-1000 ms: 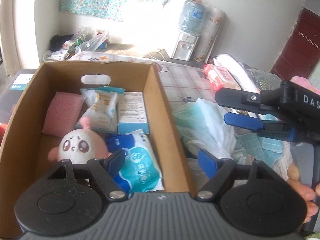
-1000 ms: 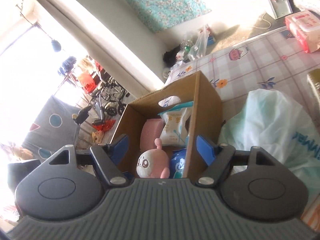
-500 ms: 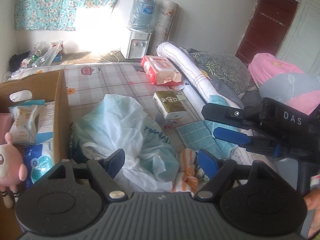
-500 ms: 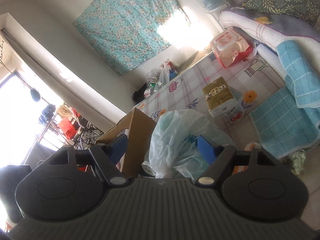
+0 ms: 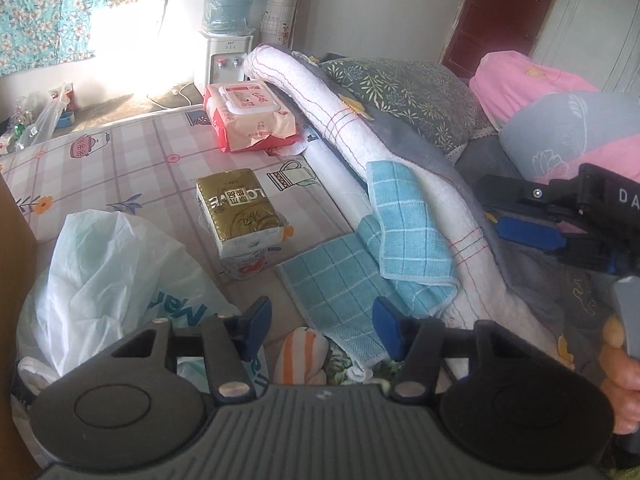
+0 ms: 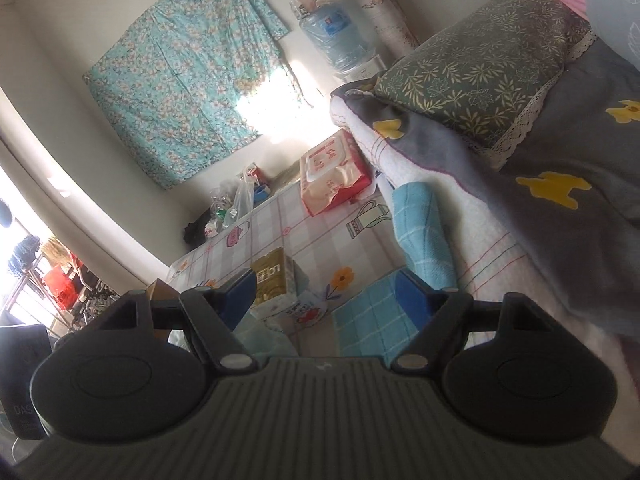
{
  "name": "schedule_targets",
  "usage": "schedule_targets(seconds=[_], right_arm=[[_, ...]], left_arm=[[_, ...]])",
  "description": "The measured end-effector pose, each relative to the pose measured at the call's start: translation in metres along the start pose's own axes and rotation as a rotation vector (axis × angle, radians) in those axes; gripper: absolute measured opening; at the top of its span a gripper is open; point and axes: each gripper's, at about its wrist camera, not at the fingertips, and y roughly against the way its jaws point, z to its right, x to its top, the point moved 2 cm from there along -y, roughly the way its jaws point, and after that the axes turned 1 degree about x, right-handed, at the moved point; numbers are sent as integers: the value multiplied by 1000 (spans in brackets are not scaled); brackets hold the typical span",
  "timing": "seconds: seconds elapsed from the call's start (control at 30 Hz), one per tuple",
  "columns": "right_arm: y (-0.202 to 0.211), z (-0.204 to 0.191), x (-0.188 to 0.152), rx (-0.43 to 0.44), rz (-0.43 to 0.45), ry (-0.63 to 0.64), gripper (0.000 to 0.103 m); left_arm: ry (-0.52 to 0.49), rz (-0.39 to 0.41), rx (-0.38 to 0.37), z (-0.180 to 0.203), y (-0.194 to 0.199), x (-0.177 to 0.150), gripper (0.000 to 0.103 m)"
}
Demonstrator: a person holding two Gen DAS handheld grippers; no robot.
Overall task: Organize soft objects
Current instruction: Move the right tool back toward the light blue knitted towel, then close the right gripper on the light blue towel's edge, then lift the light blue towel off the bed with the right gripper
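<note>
Low in the left wrist frame, the left gripper (image 5: 320,322) hangs wide open and empty over a soft orange-striped cloth (image 5: 300,354). Beside it a crinkled plastic bag (image 5: 108,276) fills the lower left. At centre lies a waffle-checked blue towel (image 5: 348,284), then a glossy gold tissue pack (image 5: 236,210). At right edge, the right gripper (image 5: 508,216) points leftward, parted, holding nothing. A red wipes pack (image 5: 250,116) sits farthest, upper centre.

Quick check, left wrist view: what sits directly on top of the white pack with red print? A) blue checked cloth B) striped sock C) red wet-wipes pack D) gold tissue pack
D: the gold tissue pack is stacked on the white pack; the wet-wipes pack lies apart, farther back.
</note>
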Motion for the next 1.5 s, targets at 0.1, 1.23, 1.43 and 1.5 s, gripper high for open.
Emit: schedule_targets(seconds=[0.1,1.23,1.43,1.5], right_arm=[[-20,19,16,-50,-22,14,65],[-133,23,-39,9,-367,104,17],[-128,17,-47,13,-417,153,30],[-122,13,-46,31,-432,193,49]], left_arm=[[8,-52,19,1,-25,6,36],[89,-119,41,-11,-66,14,26],[72,-146,31,-2,-80,17,26],[81,-166,31,-1,-87,17,26]])
